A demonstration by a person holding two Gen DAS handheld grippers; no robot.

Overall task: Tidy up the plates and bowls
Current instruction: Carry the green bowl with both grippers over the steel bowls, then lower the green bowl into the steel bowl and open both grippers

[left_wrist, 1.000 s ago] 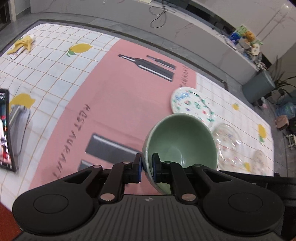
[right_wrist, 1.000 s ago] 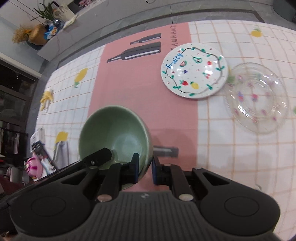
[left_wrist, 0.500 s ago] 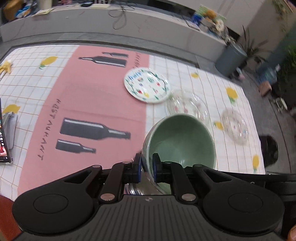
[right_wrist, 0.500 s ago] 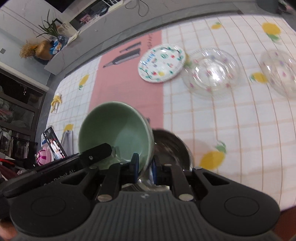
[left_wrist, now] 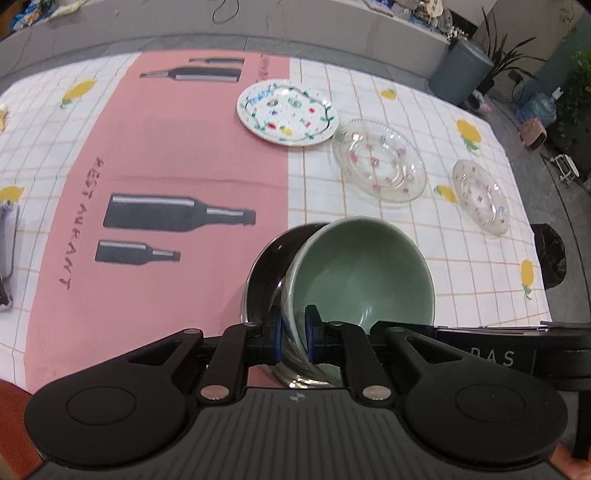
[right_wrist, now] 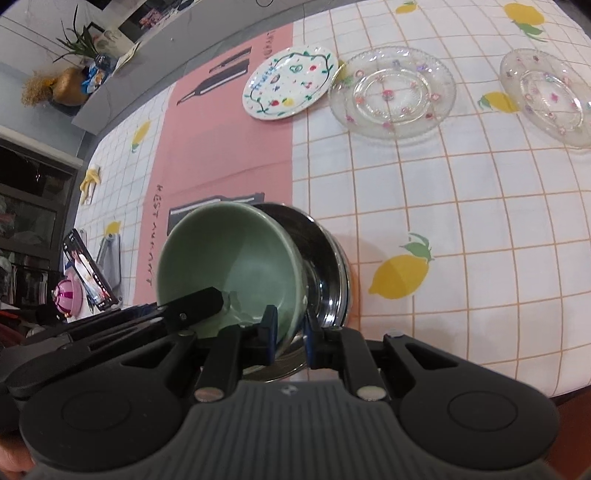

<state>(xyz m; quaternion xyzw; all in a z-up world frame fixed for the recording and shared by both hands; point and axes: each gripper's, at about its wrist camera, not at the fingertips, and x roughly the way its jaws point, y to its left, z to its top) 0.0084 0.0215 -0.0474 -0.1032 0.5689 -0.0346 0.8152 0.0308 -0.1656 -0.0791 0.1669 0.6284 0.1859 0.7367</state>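
Tablecloth point(left_wrist: 192, 155) under everything, metal bowl point(left_wrist: 264, 273) near its front edge, green bowl point(left_wrist: 360, 273) tilted inside it, mouth facing me, my left gripper point(left_wrist: 293, 334) and right gripper point(right_wrist: 288, 330) both pinching its rim, painted plate point(left_wrist: 287, 113) and two glass plates point(left_wrist: 378, 160) well beyond.

A table under a white checked tablecloth point(left_wrist: 369, 85) with lemon prints and a pink centre panel fills the room's foreground. Beyond the table's far edge runs a long pale marble counter point(left_wrist: 258, 26) carrying loose cables. Right of the table, a grey bin point(left_wrist: 461, 70) and leafy potted plants point(left_wrist: 506, 55) stand on grey floor.
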